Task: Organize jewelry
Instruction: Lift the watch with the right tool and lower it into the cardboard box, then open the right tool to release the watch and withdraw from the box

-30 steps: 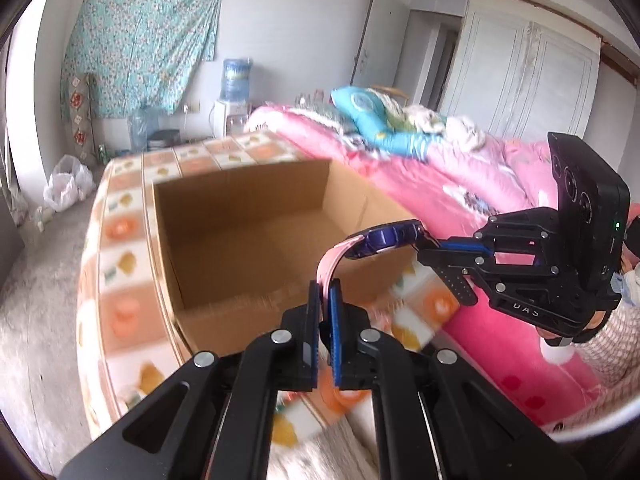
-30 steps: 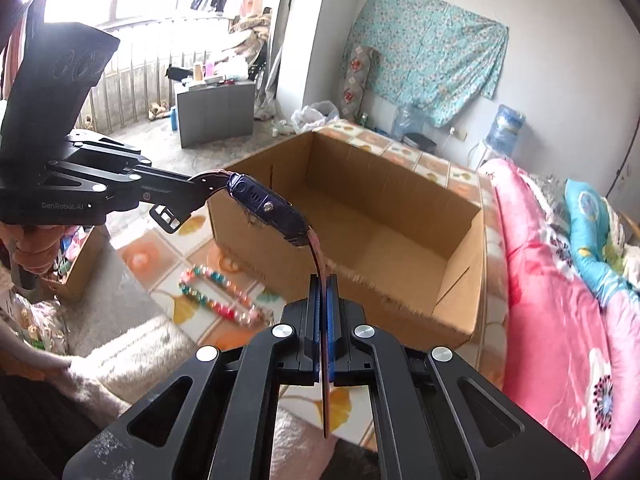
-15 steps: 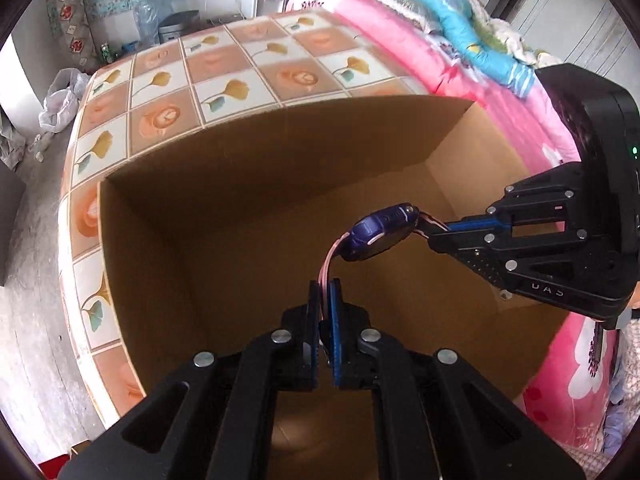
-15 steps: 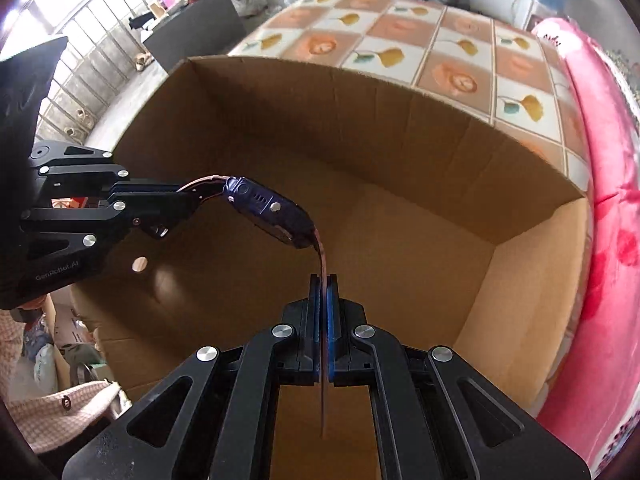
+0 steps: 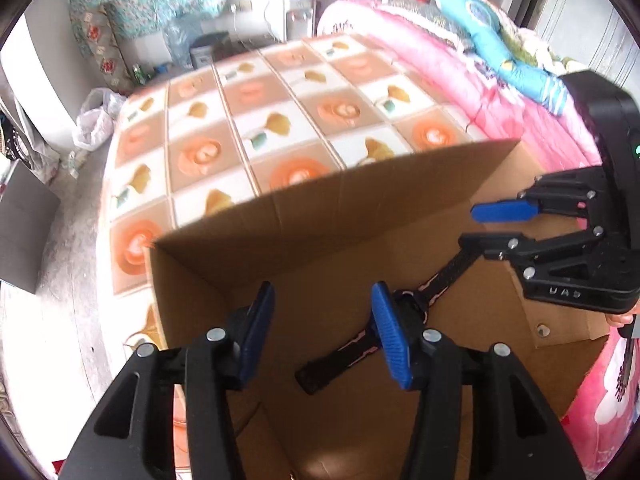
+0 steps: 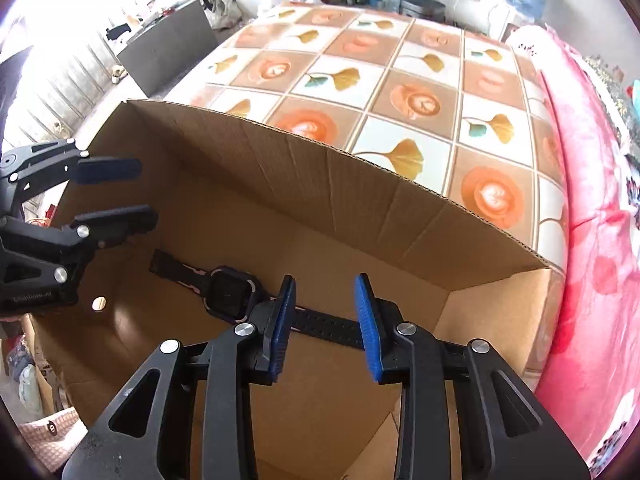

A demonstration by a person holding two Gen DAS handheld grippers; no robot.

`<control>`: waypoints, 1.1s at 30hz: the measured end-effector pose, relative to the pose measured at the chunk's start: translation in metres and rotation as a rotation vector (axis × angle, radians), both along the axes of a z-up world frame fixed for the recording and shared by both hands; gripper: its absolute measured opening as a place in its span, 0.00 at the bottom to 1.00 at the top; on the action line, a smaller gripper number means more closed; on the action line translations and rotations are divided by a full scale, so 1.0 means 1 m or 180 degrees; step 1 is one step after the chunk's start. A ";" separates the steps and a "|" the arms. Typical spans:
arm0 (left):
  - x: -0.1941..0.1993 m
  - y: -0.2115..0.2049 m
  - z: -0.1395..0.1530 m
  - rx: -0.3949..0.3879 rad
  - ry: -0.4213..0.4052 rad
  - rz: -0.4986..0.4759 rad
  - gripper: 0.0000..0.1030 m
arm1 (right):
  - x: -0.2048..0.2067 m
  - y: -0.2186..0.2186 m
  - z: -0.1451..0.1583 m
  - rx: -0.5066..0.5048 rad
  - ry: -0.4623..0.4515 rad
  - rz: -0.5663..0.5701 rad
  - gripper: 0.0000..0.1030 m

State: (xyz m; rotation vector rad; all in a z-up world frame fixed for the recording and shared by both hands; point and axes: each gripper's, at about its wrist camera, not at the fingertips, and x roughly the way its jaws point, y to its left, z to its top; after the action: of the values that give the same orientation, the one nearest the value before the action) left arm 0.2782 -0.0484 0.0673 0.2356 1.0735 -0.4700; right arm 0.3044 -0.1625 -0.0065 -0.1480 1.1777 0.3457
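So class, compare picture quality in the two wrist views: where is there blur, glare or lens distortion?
Left wrist view: soft motion blur on the tiled cloth, with fisheye bending and dark corners. Right wrist view: sharper on the watch inside the cardboard box, blown-out daylight at upper left.

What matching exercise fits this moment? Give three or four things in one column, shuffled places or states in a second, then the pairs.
Things:
1. watch
2. cardboard box
3. left tool
4. pink bedding

Places or states:
A. beside the tiled surface, outside the box
B. lying flat on the box floor, held by nothing
C. open, its jaws having just been opening, nothing pressed between them
D. standing on the flower-patterned tiled surface

Pairs: 1-B, 2-D, 3-C, 4-A
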 end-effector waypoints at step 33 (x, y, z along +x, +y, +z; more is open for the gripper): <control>-0.108 0.115 0.018 -0.0472 -0.0592 0.0399 0.73 | 0.010 0.051 -0.058 0.0633 0.0813 -0.0546 0.32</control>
State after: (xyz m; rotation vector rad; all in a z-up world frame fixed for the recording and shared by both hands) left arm 0.1699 0.0670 0.0856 0.0783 0.8620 -0.4046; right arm 0.3140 -0.1118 -0.0644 0.1748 1.3893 0.3348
